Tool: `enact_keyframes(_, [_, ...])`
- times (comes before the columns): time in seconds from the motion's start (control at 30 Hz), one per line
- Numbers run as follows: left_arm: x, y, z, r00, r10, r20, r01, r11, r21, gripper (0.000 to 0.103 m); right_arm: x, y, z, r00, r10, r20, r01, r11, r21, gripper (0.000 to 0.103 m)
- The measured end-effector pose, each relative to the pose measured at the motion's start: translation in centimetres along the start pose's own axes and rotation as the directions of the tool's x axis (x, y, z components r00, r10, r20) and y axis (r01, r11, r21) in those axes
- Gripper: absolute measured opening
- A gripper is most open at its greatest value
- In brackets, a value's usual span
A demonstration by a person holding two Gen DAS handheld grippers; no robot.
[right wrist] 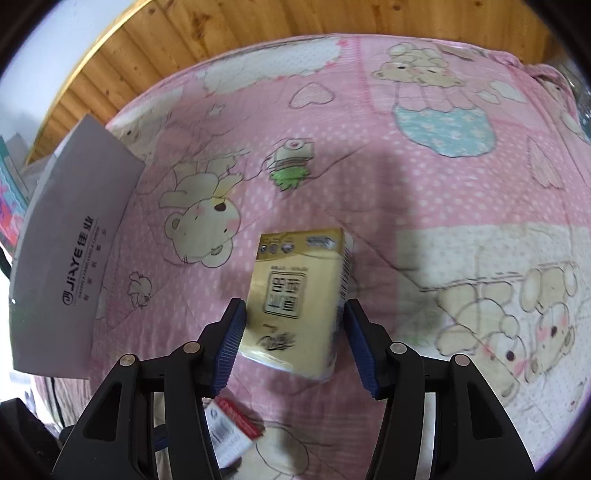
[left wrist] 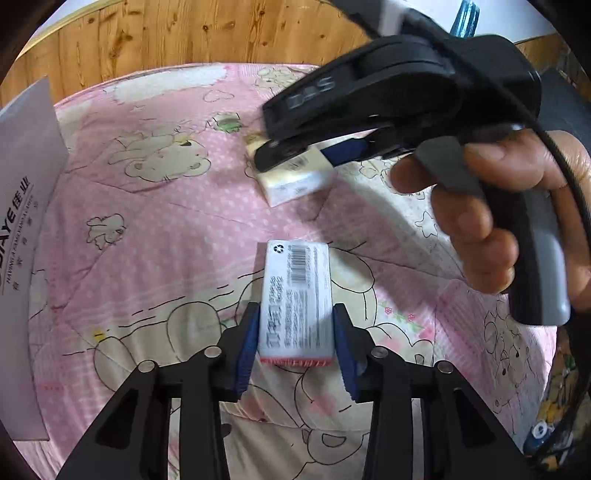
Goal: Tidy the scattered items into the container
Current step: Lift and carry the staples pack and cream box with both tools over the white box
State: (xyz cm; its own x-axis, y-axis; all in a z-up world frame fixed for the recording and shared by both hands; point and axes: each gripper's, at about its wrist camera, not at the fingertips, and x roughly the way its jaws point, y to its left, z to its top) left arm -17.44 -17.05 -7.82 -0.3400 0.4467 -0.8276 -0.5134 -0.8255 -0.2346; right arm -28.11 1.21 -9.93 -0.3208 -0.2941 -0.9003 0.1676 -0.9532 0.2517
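The left gripper's (left wrist: 295, 347) blue ribbed fingers (left wrist: 246, 350) press against both long sides of a white tissue pack (left wrist: 297, 299) with a barcode and a red bottom edge, clamping it above the pink bear-print bedspread (left wrist: 147, 229). The right gripper's (right wrist: 293, 343) fingers (right wrist: 229, 345) stand spread on either side of a yellow tissue pack (right wrist: 295, 295), with a gap showing beside at least the right finger; the pack looks blurred and tilted, and whether it rests on the bedspread cannot be told. From the left wrist view, a hand (left wrist: 491, 218) holds the right gripper's black handle over the yellow pack, towards the far middle of the bed. A grey-white carton (right wrist: 70, 247) printed "JIAYE" stands at the bed's left edge, well apart from both packs. A wooden plank wall (left wrist: 207, 33) runs behind the bed's far edge.
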Motion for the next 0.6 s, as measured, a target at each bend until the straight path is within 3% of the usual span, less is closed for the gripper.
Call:
enact_keyframes(0.17, [0.3, 0.1, 0.5, 1.0, 0.023, -0.005, -0.023, 1.0, 0.02, 0.045, 0.3, 0.6, -0.6, 0.997, -0.071, -0.001, 0.071, 0.996, -0.048, 0.056])
enact_keyframes(0.2, [0.3, 0.4, 0.6, 1.0, 0.027, -0.007, -0.027, 1.0, 0.009, 0.04, 0.3, 0.7, -0.7, 0.997, -0.081, -0.002, 0.08, 0.995, -0.055, 0.052])
enact_keyframes(0.3, [0.1, 1.6, 0.9, 1.0, 0.014, -0.009, -0.014, 0.999, -0.037, 0.04, 0.1, 0.7, -1.0, 0.995, -0.1, -0.002, 0.1, 0.993, -0.064, 0.044])
enact_keyframes(0.47, [0.8, 1.8, 1.7, 1.0, 0.022, -0.015, -0.022, 0.998, -0.05, 0.041, -0.1, 0.6, -1.3, 0.994, -0.106, 0.0, 0.106, 0.992, -0.069, 0.043])
enact_keyframes(0.6, [1.5, 1.6, 2.3, 0.999, 0.031, -0.018, -0.032, 0.998, -0.047, 0.048, 0.2, 0.5, -1.1, 0.994, -0.107, 0.004, 0.107, 0.992, -0.059, 0.044])
